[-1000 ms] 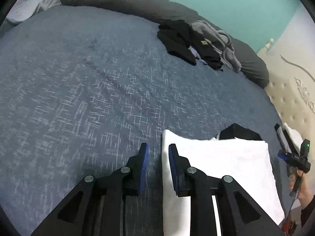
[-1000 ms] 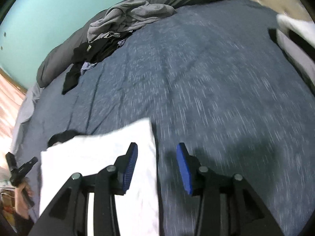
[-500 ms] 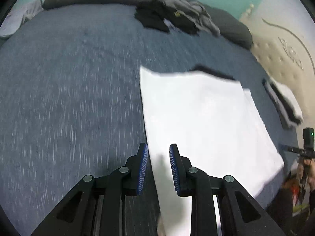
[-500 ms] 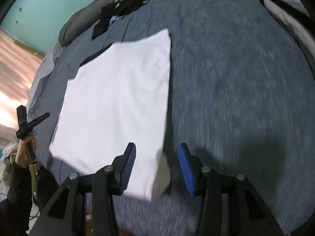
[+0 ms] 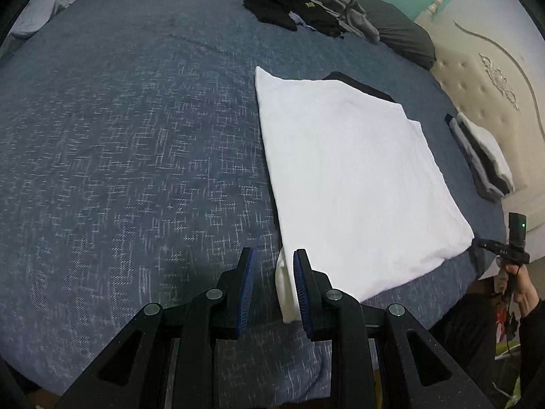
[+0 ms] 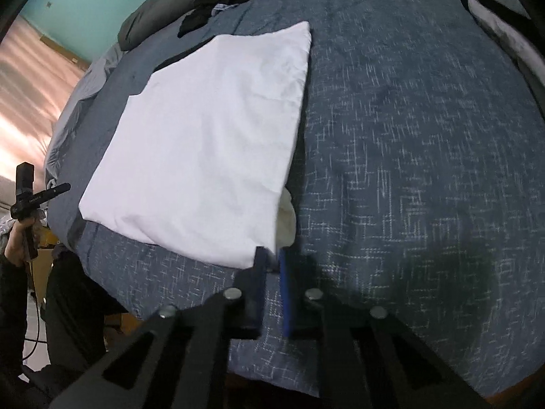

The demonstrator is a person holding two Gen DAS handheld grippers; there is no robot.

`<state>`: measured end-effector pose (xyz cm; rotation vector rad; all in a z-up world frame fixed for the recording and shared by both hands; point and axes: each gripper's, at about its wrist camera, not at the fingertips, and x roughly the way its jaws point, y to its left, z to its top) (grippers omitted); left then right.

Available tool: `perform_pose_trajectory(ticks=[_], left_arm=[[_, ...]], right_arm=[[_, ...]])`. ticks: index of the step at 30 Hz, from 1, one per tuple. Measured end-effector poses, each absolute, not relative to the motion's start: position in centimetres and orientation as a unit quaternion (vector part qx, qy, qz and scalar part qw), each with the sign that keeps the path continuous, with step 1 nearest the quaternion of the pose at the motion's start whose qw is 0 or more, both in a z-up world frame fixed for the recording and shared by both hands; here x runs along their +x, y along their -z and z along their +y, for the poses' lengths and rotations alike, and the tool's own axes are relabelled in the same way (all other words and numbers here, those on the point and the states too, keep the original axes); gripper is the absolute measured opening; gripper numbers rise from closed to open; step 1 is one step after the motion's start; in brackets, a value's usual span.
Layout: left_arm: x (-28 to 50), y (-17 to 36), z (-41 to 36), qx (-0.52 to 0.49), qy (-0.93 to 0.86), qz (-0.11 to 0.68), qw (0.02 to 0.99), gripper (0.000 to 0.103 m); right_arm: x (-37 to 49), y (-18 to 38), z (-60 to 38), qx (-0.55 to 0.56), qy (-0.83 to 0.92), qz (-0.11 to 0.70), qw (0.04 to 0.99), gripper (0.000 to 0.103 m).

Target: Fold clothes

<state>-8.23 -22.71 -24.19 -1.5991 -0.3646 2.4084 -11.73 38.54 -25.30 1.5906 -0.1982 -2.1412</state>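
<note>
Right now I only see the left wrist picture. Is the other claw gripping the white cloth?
Observer: Yes. In the right wrist view the right claw is shut on the near corner of the white cloth.
Operator: Anything odd at that corner?
Observer: A cream inner layer bulges out from the cloth's edge just above that claw.
Operator: Can you see my side from there?
Observer: Only the person's left hand, gripping its black handle past the edge of the bed.
</note>
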Motion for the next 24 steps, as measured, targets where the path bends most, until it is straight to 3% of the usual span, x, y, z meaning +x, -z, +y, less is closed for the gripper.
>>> perform_pose_trajectory(ticks=[10,24], left_arm=[[-7.5,25.1,-22.0,-0.56,-0.81,-0.126,0.12,0.025],[-7.2,28.2,-20.5,-0.603,-0.775,-0.126,0.142,0.026]], right_arm=[[-11.3,25.4,39.3,0.592,0.767,-0.039,0.243,0.004],[-11.2,25.7,41.3,0.591,0.775,-0.071,0.212,0.004]])
